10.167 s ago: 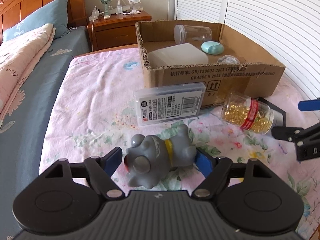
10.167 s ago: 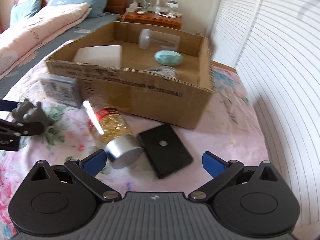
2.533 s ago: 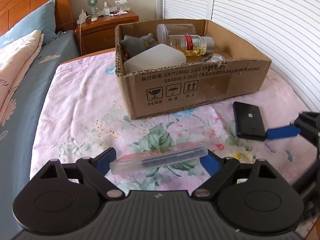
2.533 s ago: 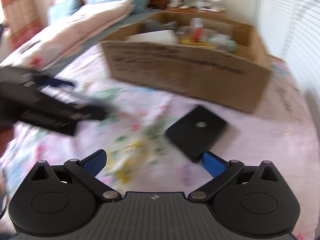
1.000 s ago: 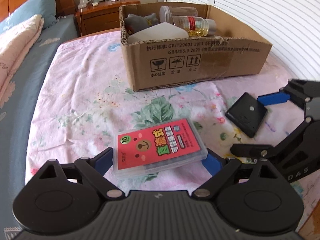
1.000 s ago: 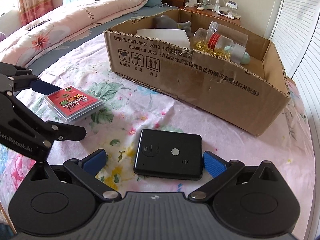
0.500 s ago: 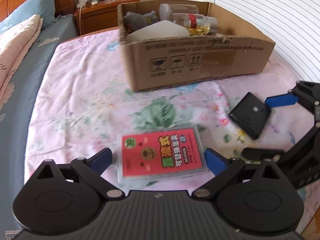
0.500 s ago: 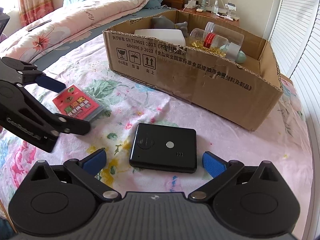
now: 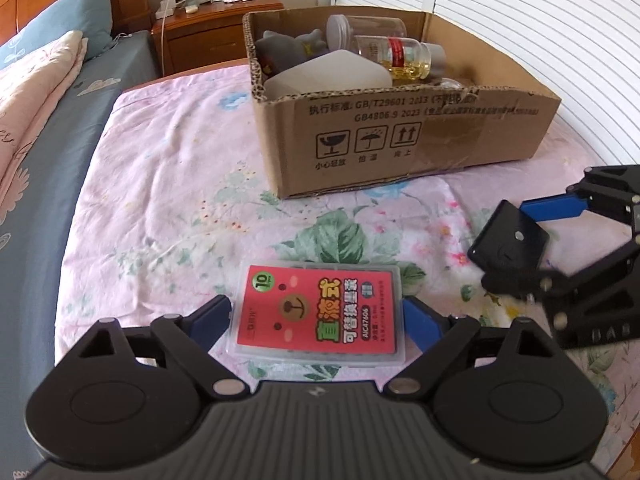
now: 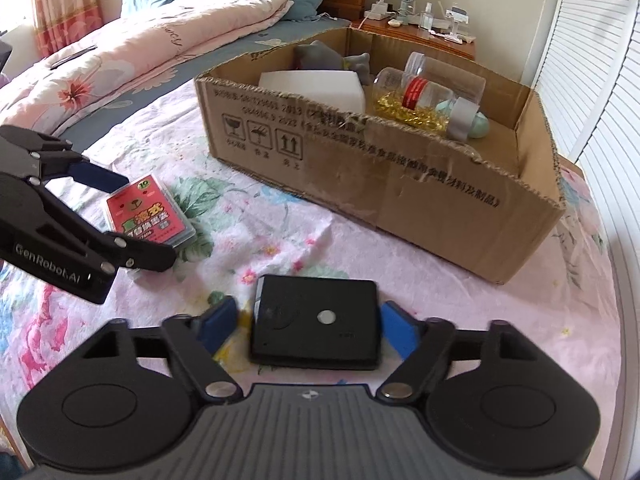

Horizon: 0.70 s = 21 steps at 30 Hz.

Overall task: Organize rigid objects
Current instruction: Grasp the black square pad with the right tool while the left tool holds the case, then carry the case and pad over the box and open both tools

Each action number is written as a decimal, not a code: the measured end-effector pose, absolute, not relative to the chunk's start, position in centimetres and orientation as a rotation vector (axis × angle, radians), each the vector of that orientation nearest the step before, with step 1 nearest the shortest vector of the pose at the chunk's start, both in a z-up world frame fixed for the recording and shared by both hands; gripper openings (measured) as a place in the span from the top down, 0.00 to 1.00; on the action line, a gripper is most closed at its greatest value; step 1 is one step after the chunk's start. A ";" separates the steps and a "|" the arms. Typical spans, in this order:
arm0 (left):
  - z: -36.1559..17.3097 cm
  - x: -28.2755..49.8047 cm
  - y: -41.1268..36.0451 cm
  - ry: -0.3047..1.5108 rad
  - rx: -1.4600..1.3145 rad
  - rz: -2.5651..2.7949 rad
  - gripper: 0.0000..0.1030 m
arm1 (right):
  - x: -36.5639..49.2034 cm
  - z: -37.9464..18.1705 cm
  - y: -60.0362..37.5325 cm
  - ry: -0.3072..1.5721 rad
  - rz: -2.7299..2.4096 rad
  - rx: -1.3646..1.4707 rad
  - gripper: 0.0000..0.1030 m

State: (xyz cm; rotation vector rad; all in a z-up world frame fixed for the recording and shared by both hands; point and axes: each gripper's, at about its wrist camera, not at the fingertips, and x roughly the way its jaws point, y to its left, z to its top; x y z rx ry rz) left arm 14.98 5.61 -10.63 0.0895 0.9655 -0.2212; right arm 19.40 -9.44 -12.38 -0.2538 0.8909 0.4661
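A clear flat case with a red label lies on the floral sheet between the fingers of my left gripper; the blue pads stand at its two sides, touching or nearly so. It also shows in the right wrist view. A black flat box lies between the fingers of my right gripper; a small gap shows on the left side. It also shows in the left wrist view. The open cardboard box behind holds a grey toy, a white container, a capsule bottle and a clear jar.
The floral sheet covers a surface beside a bed with a pink quilt. A wooden nightstand stands behind the box. White shutters run along the right side.
Both grippers have narrowed around their objects. The red-label case now lies squarer between my left fingers. The black box sits closer between my right fingers.
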 end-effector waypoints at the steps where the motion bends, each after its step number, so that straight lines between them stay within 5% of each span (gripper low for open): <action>1: -10.6 15.0 5.6 0.967 0.086 -0.226 0.12 | 19.5 -12.3 -9.4 0.896 0.464 -0.254 0.28; 21: -7.5 13.2 5.7 0.906 0.128 -0.268 0.12 | 18.0 -8.2 -9.9 0.798 0.418 -0.328 0.29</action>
